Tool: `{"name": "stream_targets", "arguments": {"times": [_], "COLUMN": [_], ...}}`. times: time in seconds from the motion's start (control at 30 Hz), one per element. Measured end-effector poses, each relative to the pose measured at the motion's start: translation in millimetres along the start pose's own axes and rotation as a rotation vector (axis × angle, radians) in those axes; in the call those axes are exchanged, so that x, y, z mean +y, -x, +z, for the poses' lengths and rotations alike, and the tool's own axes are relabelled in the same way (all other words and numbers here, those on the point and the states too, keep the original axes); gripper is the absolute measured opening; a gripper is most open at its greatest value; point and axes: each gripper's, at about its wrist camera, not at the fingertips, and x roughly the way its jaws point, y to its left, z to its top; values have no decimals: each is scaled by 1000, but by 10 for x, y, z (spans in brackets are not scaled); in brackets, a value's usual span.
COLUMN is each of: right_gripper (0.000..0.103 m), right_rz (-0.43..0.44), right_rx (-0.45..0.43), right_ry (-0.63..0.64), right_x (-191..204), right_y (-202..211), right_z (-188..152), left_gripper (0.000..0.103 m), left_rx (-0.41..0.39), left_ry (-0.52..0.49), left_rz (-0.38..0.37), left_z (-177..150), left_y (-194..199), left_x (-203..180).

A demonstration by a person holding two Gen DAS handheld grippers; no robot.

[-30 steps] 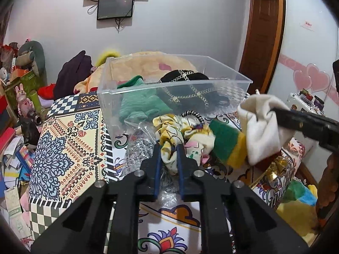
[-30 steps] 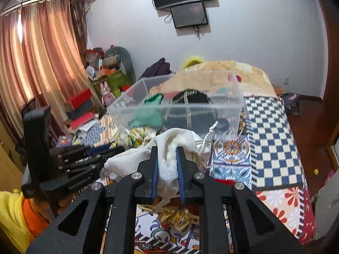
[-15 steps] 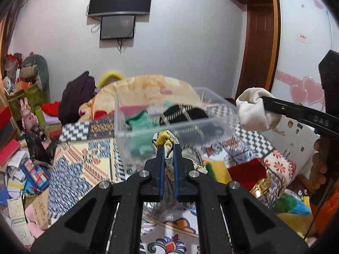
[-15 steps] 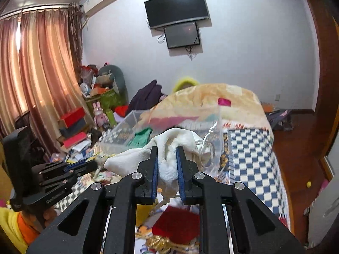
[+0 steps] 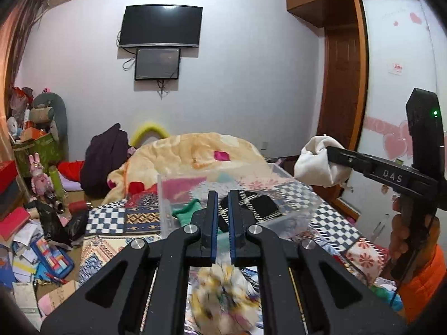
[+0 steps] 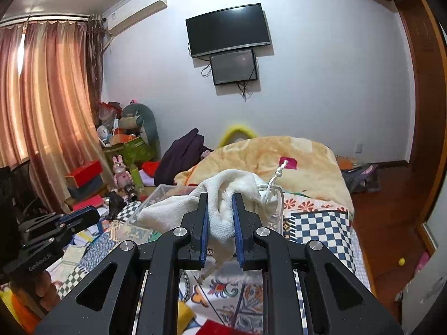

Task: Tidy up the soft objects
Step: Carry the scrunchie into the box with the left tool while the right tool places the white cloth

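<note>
Left wrist view: the left gripper (image 5: 222, 223) is raised above a bed spread with a patterned quilt (image 5: 111, 220). Its jaws stand close together with a thin gap showing between them. A blurred yellow floral fabric piece (image 5: 223, 298) sits low behind the fingers. Whether it is pinched or only lying below cannot be told from here. Ahead, on the quilt, stands a clear plastic bin (image 5: 167, 209) that already holds a green cloth (image 5: 185, 212) and a dark item. To the right, held high in the air, the right gripper (image 5: 332, 157) clamps a cream drawstring pouch (image 5: 315, 162).

Right wrist view: the right gripper closes narrowly on the cream drawstring pouch, whose fabric bulges up between the blue pads (image 6: 205, 223) while its white cord (image 6: 275, 184) loops off to the right. The corner of the clear plastic bin shows just beyond and below the pouch. The left gripper appears at the far left, level with it and well apart.

Both soft items appear to be in transit toward the bin. This looks like the carrying step, with release still to come. The next move likely calls for bringing the pouch over the bin's open top, lowering it inside the walls, then spreading the jaws so that the cord does not snag a finger.
</note>
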Motion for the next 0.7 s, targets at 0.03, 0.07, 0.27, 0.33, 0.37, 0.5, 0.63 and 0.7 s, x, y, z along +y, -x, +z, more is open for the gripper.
{"name": "stream_targets", "arguments": {"times": [0.03,0.07,0.27,0.33,0.37,0.5,0.63,0.7], "right_gripper": [14,14,14,14,14,14,15,15], "right_rz": [0,-2,2,-1,-5,-13,-12,-13], "right_rx": [3,7,60,80,89,114,126,128], "right_ry": [-4,-2,0,1,1,-7,-8,-1], "right_x": [-10,-10,-35,-58,-71,-111,-114,-97], "right_y": [-20,-38,-90,-100,-108,-136,-149,-143], "right_z": [4,-10,-177,-218,-232,-260,-268,-265], "left_gripper": [6,6,12,16,20,25,25,25], "left_rx": [14,39,190,244,270,299,324,339], "left_ry": [0,7,27,51,68,56,9,14], "left_rz": [-2,-7,-5,-27,-41,-51,-36,-34], "left_z": [-14,-53,-391,-503,-563,-716,-823,-863], "left_y": [-21,-44,-190,-214,-214,-154,-157,-188], "left_x": [20,53,196,249,278,248,142,142]}}
